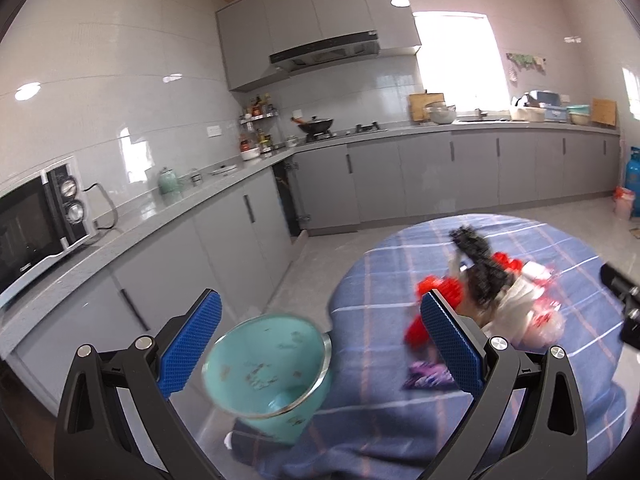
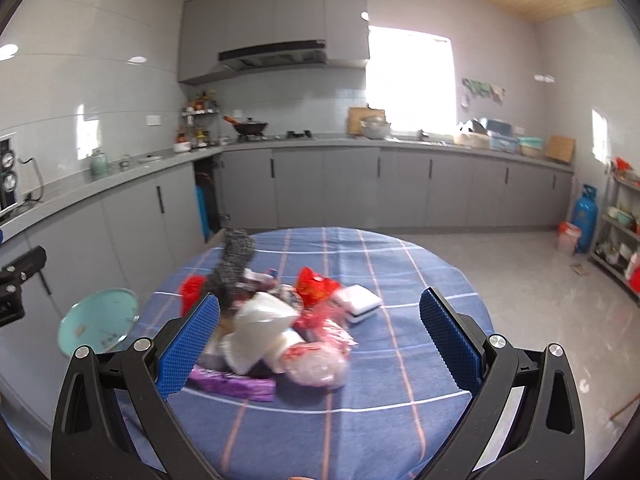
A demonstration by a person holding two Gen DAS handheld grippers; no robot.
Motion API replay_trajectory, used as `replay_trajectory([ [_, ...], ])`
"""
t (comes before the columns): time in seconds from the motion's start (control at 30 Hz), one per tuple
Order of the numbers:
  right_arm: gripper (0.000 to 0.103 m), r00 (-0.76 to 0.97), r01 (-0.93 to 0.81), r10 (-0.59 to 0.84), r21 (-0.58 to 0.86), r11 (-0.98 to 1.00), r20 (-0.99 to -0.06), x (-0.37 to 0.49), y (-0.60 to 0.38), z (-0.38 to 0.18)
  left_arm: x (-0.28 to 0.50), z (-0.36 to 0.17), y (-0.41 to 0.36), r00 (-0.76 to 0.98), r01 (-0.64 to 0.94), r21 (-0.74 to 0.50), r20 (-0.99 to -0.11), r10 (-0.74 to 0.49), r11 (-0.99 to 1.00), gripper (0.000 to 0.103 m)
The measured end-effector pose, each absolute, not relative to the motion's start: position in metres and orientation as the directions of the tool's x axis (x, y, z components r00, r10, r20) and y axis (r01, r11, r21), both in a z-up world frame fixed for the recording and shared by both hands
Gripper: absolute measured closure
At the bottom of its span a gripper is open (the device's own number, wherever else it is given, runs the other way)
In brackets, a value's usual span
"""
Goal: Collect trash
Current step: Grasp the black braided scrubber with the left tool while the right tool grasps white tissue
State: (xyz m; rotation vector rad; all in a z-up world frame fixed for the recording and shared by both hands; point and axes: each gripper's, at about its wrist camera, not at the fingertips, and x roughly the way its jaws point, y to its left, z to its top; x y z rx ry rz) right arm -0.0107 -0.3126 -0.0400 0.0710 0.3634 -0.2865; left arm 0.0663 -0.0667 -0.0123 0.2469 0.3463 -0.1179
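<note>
One round desk (image 2: 400, 280) under blue checked cloth. One teal metal-rimmed bin (image 1: 272, 364) beside its edge. One heap of trash (image 2: 280, 320) on cloth: one purple flat wrapper (image 2: 236, 384), one white flat box with dark edge (image 2: 362, 304), at least two red plastic wrappers (image 2: 316, 286), one dark speckled strip (image 2: 236, 260), several crumpled white papers (image 2: 260, 320); exact count blurred. One blue gas cylinder (image 2: 585, 216) on floor.

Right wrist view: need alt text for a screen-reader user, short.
An open right gripper hangs over a heap of trash, wrappers, white paper and red plastic, on a round table with a blue plaid cloth. A teal bin sits at the table's left edge, with grey kitchen cabinets behind.
</note>
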Motion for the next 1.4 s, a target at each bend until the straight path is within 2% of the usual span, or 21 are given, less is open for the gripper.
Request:
replay_trajectory([
  [0.53, 0.005, 0.838, 0.393, -0.344, 0.033, 0.919, -0.423, 0.036, -0.377, -0.087, 0.131, -0.048, -0.188, 0.887, 0.287, 0.228, -0.430, -0.169, 0.930, 0.005],
  [0.87, 0.005, 0.820, 0.408, -0.334, 0.067, 0.910, -0.464, 0.048, -0.395, -0.106, 0.162, -0.085, -0.215, 0.834, 0.331, 0.221, -0.522, -0.175, 0.917, 0.007],
  [0.97, 0.005, 0.822, 0.398, -0.324, 0.066, 0.915, -0.468, 0.047, -0.392, -0.106, 0.165, -0.091, -0.215, 0.809, 0.361, 0.192, -0.551, -0.204, 0.913, 0.027],
  [1.0, 0.005, 0.823, 0.395, -0.322, 0.063, 0.917, -0.467, 0.046, -0.391, -0.106, 0.167, -0.093, -0.215, 0.794, 0.383, 0.173, -0.563, -0.228, 0.907, 0.043],
  [1.03, 0.005, 0.824, 0.393, -0.321, 0.063, 0.917, -0.467, 0.046, -0.391, -0.106, 0.168, -0.095, -0.216, 0.778, 0.405, 0.154, -0.575, -0.252, 0.901, 0.050],
  [1.1, 0.005, 0.826, 0.391, -0.321, 0.062, 0.918, -0.464, 0.045, -0.390, -0.105, 0.168, -0.097, -0.216, 0.757, 0.431, 0.129, -0.590, -0.280, 0.893, 0.077],
  [1.2, 0.005, 0.828, 0.391, -0.323, 0.059, 0.918, -0.458, 0.043, -0.388, -0.103, 0.162, -0.095, -0.217, 0.751, 0.459, 0.110, -0.578, -0.319, 0.882, 0.082],
  [1.4, 0.005, 0.845, 0.366, -0.304, 0.060, 0.929, -0.441, 0.040, -0.377, -0.094, 0.143, -0.071, -0.201, 0.793, 0.441, 0.096, -0.508, -0.337, 0.892, 0.082],
])
